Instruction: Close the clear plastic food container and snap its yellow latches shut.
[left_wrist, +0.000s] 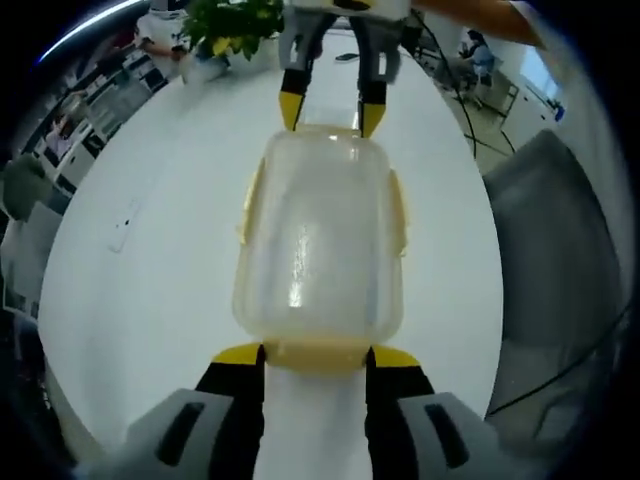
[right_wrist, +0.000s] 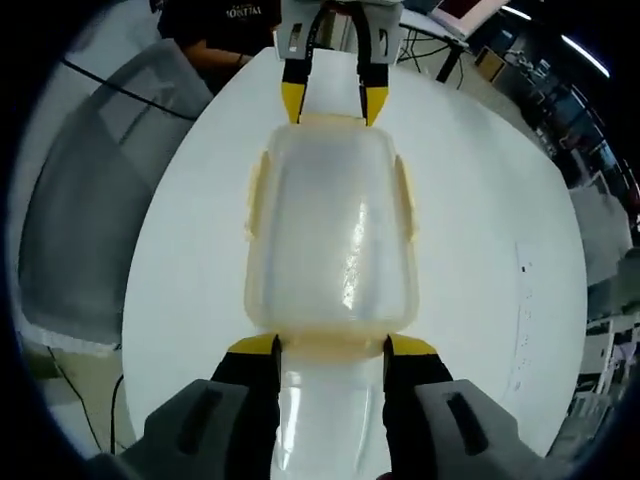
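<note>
The clear container (left_wrist: 320, 240) sits at the centre of both views on the round white worktop (left_wrist: 150, 260), its lid (left_wrist: 318, 225) already lying on top, with pale yellow latches (left_wrist: 398, 210) along its long sides and at the short ends. In the left gripper view the left gripper (left_wrist: 316, 357) rises from the bottom of the frame, its yellow-tipped fingers (left_wrist: 238, 354) spread wide and flanking the near end latch; they hold nothing. The right gripper (left_wrist: 330, 112) comes down from the top centre, open likewise at the far end. The right gripper view mirrors this: the right gripper's (right_wrist: 331, 346) fingers (right_wrist: 252, 346) are parted beside the near latch, gripping nothing.

The main risk appears to be sliding. The worktop looks smooth, so an uneven push from one end could shove the container toward the other gripper. If the lid is not fully seated, a latch may fold without catching. Wide-set tips could also slip past the narrow latch.
</note>
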